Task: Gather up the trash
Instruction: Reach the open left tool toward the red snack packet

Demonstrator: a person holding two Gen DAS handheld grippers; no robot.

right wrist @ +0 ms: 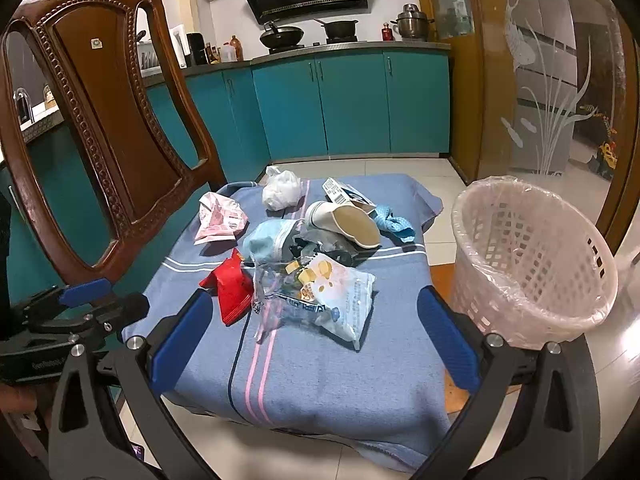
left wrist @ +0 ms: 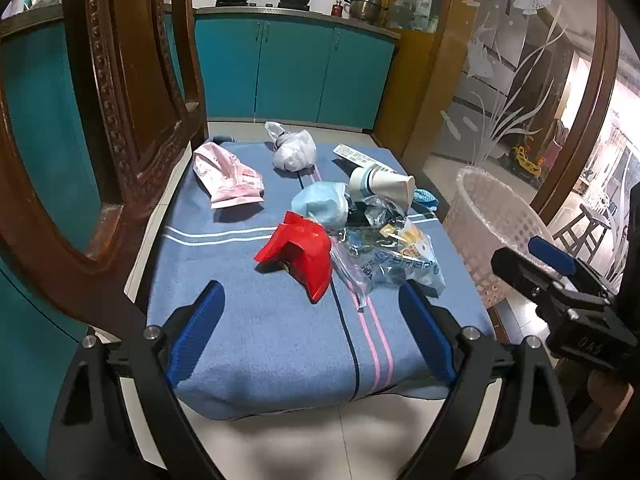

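Both grippers hover over the near edge of the blue blanket draped on the chair seat. Left gripper: jaws wide apart, nothing between the pads. Right gripper: jaws also spread wide, empty, with the snack bag just ahead of the gap.

Trash is all on the blanket, clustered mid-seat:
- red wrapper, nearest the left gripper
- clear/blue snack bag, touching the red wrapper
- blue face mask, behind those
- crushed paper cup, lying on its side, mouth toward the bin
- pink packet, near the chair back, apart from the pile
- white knotted bag, far end
- barcode strip and a blue scrap at the far right

Bin: white lattice basket with a plastic liner, on the floor just right of the seat, tilted toward the camera. What's inside it isn't visible.

Wooden chair back stands on the left side.
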